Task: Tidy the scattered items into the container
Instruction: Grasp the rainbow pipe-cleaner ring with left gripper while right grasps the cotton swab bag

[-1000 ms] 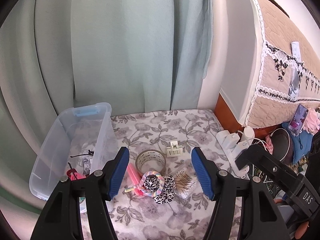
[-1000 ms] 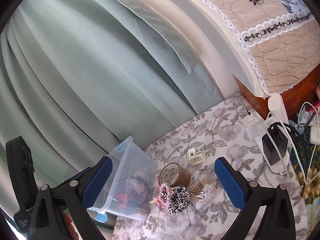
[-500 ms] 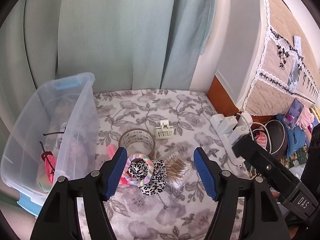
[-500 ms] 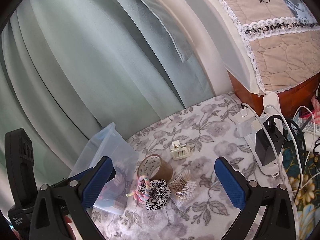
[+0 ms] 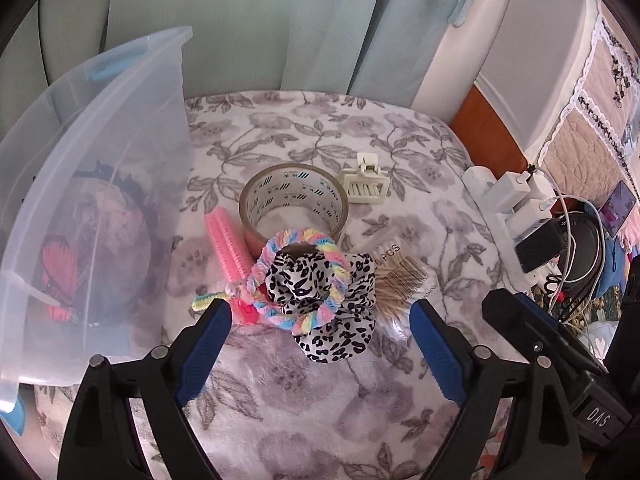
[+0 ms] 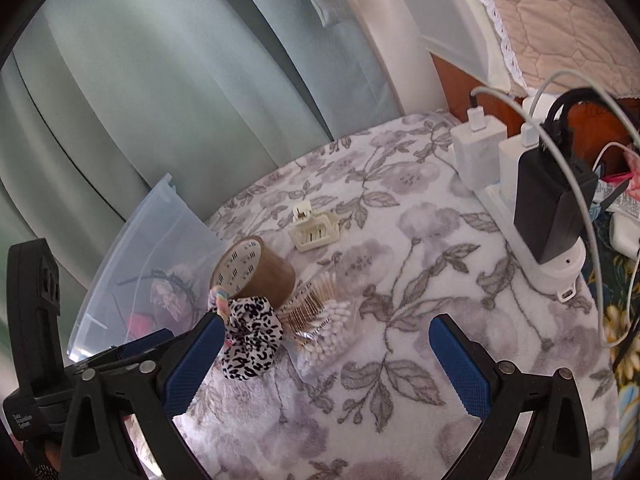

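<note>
A heap of small items lies on the floral cloth: a leopard-print scrunchie (image 5: pixel 328 312) (image 6: pixel 248 340) under a pastel rainbow hair tie (image 5: pixel 300 276), pink hair rollers (image 5: pixel 228 244), a brown tape roll (image 5: pixel 294 204) (image 6: pixel 256 276), a bag of cotton swabs (image 5: pixel 396 280) (image 6: pixel 324 332) and a cream claw clip (image 5: pixel 365 186) (image 6: pixel 316 230). My left gripper (image 5: pixel 320 316) hangs just above the scrunchie, its jaws opening, nothing pressed between the pads. My right gripper (image 6: pixel 324 344) stands open over the swab bag. The clear plastic container (image 5: pixel 120 160) (image 6: pixel 156 248) at the left holds a few things.
A white power strip (image 5: pixel 504 216) (image 6: pixel 532 240) with chargers and cables runs along the cloth's right edge. Pale green curtains hang behind. A bed with a quilted cover rises at the far right. Clutter lies on the floor beyond the strip.
Both grippers have come down closer to the heap, which now looks much bigger. The left jaws stand wider apart than before.
</note>
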Demonstrator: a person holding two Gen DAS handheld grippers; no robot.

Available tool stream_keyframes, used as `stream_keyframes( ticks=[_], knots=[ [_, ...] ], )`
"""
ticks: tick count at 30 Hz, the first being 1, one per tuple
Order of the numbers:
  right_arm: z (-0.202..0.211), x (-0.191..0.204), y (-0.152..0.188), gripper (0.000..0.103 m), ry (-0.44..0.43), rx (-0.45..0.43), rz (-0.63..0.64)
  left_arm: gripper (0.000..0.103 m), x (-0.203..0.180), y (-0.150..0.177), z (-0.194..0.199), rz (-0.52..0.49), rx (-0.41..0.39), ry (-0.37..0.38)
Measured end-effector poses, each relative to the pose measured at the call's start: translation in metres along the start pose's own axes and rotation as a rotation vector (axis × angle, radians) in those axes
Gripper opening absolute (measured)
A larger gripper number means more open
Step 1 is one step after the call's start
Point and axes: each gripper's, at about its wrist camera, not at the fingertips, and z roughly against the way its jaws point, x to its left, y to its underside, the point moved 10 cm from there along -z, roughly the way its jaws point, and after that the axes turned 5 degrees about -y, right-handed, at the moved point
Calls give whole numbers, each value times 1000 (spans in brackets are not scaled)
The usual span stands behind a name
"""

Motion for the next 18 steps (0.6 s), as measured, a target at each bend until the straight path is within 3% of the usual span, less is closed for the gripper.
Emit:
stream_keyframes(
  ticks=[9, 18],
  knots=[
    [-35, -13, 19, 103, -21, 118, -54, 101, 19, 6, -29, 40, 27, -31],
    [-56, -19, 19, 103, -4, 166, -50, 101, 25, 8, -46, 84, 41, -28]
  ],
)
